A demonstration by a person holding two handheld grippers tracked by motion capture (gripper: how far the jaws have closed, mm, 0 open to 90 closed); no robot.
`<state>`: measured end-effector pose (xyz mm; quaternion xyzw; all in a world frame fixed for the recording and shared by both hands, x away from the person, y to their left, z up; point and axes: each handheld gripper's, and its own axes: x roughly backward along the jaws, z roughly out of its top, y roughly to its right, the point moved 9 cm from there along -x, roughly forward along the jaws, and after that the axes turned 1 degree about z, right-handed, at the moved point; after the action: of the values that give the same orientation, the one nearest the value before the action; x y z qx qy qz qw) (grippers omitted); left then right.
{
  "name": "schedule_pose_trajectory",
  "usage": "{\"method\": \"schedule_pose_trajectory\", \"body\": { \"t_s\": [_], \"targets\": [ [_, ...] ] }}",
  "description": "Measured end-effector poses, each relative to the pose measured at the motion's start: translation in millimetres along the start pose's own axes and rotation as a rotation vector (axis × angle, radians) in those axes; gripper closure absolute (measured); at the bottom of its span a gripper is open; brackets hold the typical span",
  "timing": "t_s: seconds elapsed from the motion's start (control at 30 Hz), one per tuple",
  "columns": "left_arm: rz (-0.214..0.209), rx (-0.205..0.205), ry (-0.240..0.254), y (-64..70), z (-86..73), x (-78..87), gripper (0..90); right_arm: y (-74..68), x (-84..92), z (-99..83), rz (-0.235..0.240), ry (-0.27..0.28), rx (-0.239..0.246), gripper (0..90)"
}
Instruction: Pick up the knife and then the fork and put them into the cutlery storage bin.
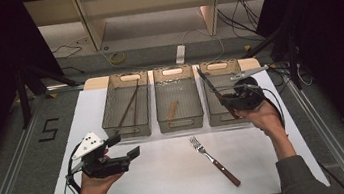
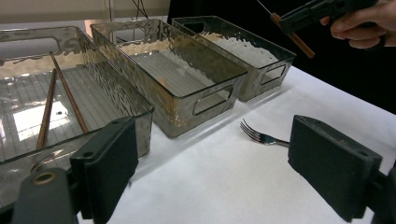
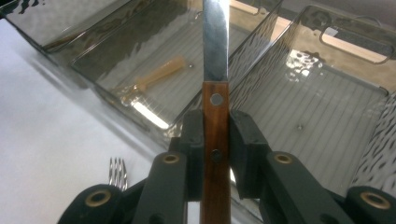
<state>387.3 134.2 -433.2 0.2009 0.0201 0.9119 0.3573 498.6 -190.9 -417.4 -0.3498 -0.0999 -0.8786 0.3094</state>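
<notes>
The bench (image 1: pixel 180 171) is covered with a white sheet, so that dark cutlery stands out against it. Along its far edge three clear bins are set side by side, seemingly one for each kind of utensil. In the left bin (image 1: pixel 127 110) a pair of chopsticks (image 1: pixel 128 106) has been laid lengthwise; in the middle bin (image 1: pixel 178 103) a small pale wooden-handled piece (image 1: pixel 172 110) lies on the ribbed floor, its kind too unclear to tell; the right bin (image 1: pixel 221 101) looks bare where its floor can be seen, in the right gripper view.

The left gripper (image 1: pixel 125 146) is held low over the near left of the sheet, its fingers (image 2: pixel 329 163) spread wide with nothing between them, pointed toward the bins as if kept ready.

The right gripper (image 1: pixel 227 99) is held above the right bin. Its fingers (image 3: pixel 245 144) are closed on the wooden handle of a knife (image 3: pixel 215 70), clamped near the rivets so that the blade projects straight ahead, away from the hand, and can be steered into the bin. The knife is thus in the air over the right bin, touching neither its wall nor its floor.

A fork (image 1: pixel 213 160) with a wooden handle is left on the sheet, near the middle and well apart from both grippers, probably to be sorted next.
</notes>
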Motion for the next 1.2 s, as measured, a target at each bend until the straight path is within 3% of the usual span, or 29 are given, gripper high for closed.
{"method": "schedule_pose_trajectory", "body": {
  "t_s": [0.57,0.93,1.2],
  "targets": [
    [-0.002,0.001,0.013,1.1,1.6,0.0,15.6,31.3,-23.2,16.3,-0.066,-0.025,-0.088,77.1],
    [-0.002,-0.001,0.012,1.4,1.4,-0.1,15.5,45.2,-38.8,17.7,-0.08,-0.048,-0.153,77.1],
    [-0.001,0.0,0.01,1.3,1.3,0.0,15.6,57.8,-49.5,9.7,-0.119,-0.092,-0.201,77.0]
  ]
}}
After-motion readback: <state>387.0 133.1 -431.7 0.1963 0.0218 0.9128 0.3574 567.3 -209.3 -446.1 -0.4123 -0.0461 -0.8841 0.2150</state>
